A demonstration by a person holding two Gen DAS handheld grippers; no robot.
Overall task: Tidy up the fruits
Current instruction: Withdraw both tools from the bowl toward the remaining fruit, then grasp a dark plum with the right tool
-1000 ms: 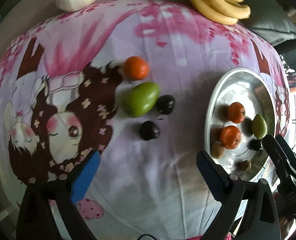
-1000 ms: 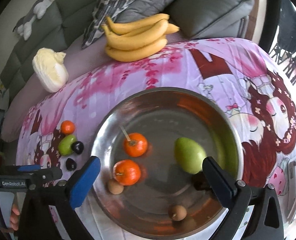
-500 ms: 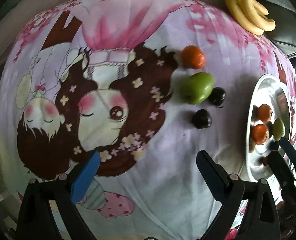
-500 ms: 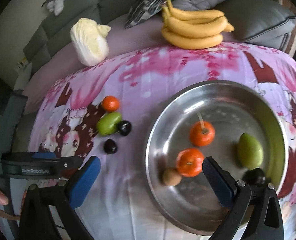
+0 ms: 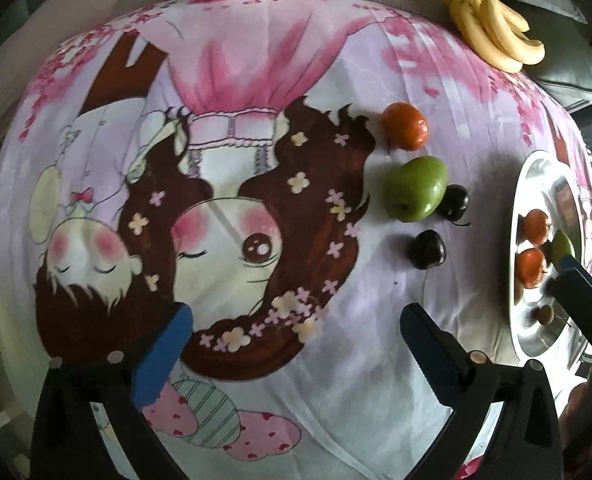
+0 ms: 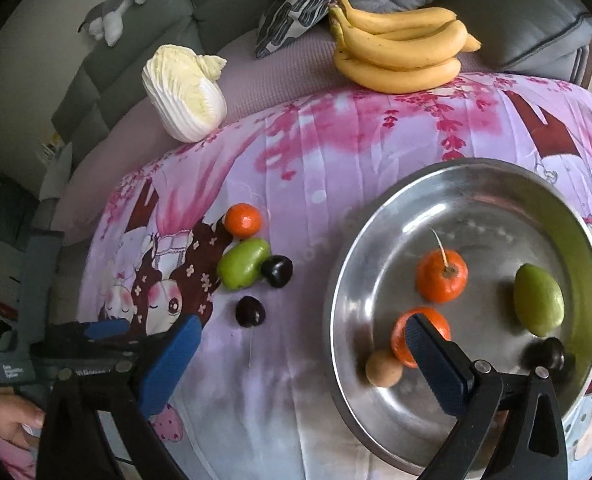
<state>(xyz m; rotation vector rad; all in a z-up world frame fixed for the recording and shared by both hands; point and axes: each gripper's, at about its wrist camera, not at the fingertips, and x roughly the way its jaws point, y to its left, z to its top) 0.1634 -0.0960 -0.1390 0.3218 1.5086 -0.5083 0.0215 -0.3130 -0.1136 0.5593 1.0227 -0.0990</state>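
Closest to me, both tongs hang over the cartoon-printed cloth with their blue pads spread wide and nothing between them: the left gripper above the drawn girl's hair, the right gripper straddling the near rim of the steel bowl. Just past the left tool lies a dark cherry alone on the cloth. Beyond it a green mango rests with a second cherry touching its right side, and an orange tangerine sits just behind the mango. Inside the bowl I see two tangerines, one partly hidden by the right tool's pad, a small brown fruit near the front wall, another green mango and a dark cherry to the right. Farther back, at the cloth's edge, sit a bunch of bananas and a napa cabbage, with grey sofa cushions behind.
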